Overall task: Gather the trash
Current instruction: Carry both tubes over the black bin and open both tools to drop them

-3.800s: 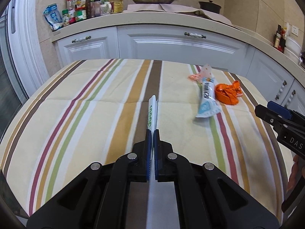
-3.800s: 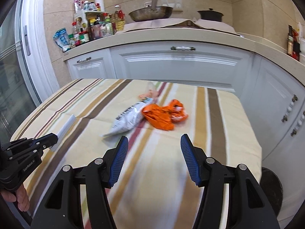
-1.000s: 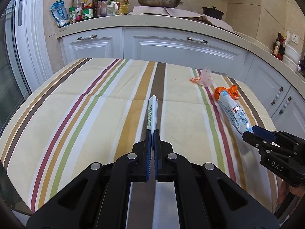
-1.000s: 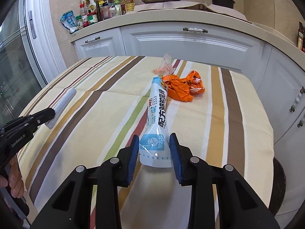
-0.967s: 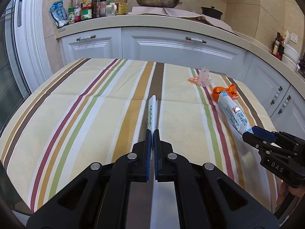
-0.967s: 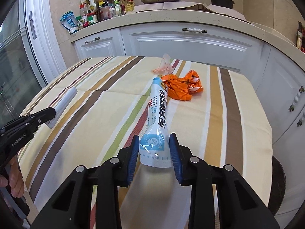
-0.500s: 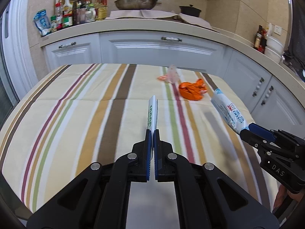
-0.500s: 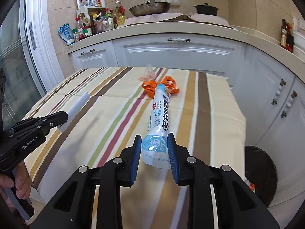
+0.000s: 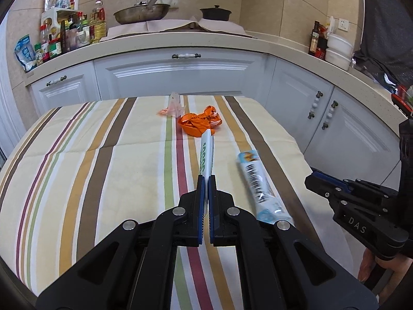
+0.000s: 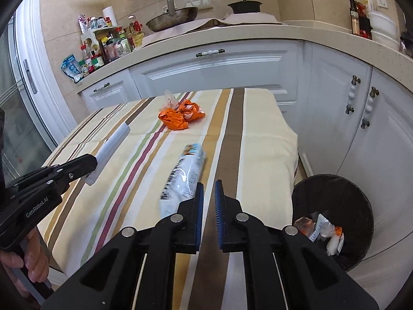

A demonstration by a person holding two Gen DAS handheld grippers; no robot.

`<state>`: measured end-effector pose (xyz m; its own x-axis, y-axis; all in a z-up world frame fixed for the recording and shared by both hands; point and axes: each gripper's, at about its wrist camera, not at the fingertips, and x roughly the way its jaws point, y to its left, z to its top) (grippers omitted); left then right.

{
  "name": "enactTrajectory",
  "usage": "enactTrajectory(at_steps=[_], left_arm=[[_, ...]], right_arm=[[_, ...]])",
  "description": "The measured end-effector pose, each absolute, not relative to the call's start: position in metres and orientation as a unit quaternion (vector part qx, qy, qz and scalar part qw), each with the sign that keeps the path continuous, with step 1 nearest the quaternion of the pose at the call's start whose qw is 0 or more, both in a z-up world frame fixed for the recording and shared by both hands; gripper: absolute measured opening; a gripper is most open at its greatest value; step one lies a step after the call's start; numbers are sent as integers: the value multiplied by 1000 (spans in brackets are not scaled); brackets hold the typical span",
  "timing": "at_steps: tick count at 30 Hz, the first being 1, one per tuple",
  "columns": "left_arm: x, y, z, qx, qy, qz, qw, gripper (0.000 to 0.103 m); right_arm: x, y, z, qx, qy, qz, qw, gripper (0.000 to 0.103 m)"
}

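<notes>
Right wrist view: blue-white wrapper (image 10: 184, 174) lies beside nearly closed right tongs (image 10: 209, 201).

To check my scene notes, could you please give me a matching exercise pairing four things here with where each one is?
Things:
1. white wrapper
2. blue-and-white bag
3. orange wrapper
4. trash bin

Places:
A. on the floor beside the table
B. pinched in the left gripper
C. crumpled at the table's far end
D. unheld, by the table's near right edge

Pairs: 1-B, 2-D, 3-C, 4-A
</notes>
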<state>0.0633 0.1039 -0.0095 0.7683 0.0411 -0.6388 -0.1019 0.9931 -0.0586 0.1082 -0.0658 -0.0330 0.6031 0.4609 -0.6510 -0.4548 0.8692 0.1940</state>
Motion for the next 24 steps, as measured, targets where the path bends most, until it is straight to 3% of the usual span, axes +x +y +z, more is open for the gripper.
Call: enactTrajectory(at_steps=[3, 11, 16, 18, 24], left_arm=[[63, 107, -11, -45, 340, 45, 938, 3], [55, 131, -19, -54, 350, 73, 932, 3], [53, 140, -22, -60, 351, 82, 931, 3], [53, 141, -22, -63, 352, 82, 930, 3], [54, 137, -23, -60, 355, 79, 929, 3]], right_arm=[[108, -56, -31, 1, 358, 264, 896, 37], [110, -23, -42, -27, 372, 276, 886, 55], [113, -13, -58, -44, 401, 275, 873, 55], [113, -12, -63, -47, 410, 276, 868, 37], [108, -20, -59, -48, 400, 268, 875, 30]])
